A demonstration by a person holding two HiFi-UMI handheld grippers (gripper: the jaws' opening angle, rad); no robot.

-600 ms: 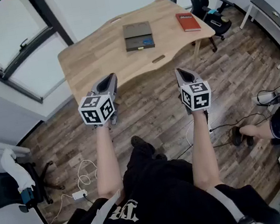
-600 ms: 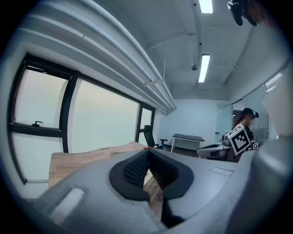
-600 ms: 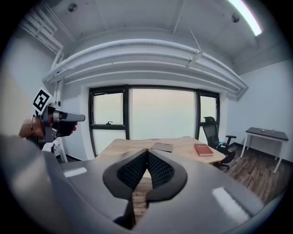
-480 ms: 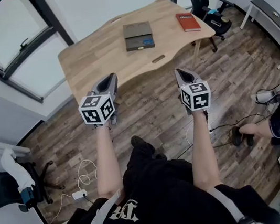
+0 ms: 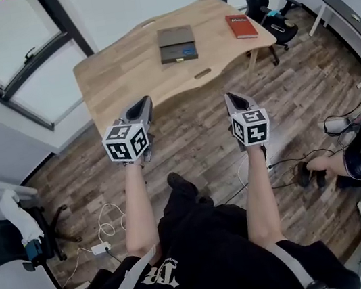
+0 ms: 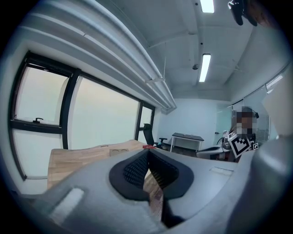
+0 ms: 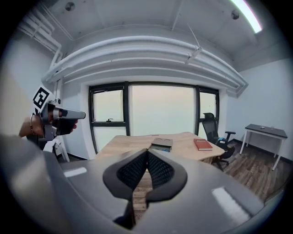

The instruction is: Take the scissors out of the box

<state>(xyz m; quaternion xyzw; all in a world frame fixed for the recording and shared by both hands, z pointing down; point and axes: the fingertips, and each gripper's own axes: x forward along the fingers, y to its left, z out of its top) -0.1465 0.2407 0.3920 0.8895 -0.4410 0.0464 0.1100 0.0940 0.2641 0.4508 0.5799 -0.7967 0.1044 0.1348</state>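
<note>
**Two shut claws, one box well out of reach**

Both my claws are pressed together with nothing between the pads. My left gripper and my right gripper hang over the floor, well short of the box. The box lies on the wooden table, with a red book off to its right. I can't make out the scissors from here. A small blue patch at the box's near edge may be their handle, but that's a guess.

The step in hand, as I judge it, is the approach. To do it well I'd come at the box squarely, look down into it before committing, and spread a claw only once the scissors are found. My right claw points straight at the box, so I'd lead with it. The left can stand ready to steady the box's near edge.
</note>
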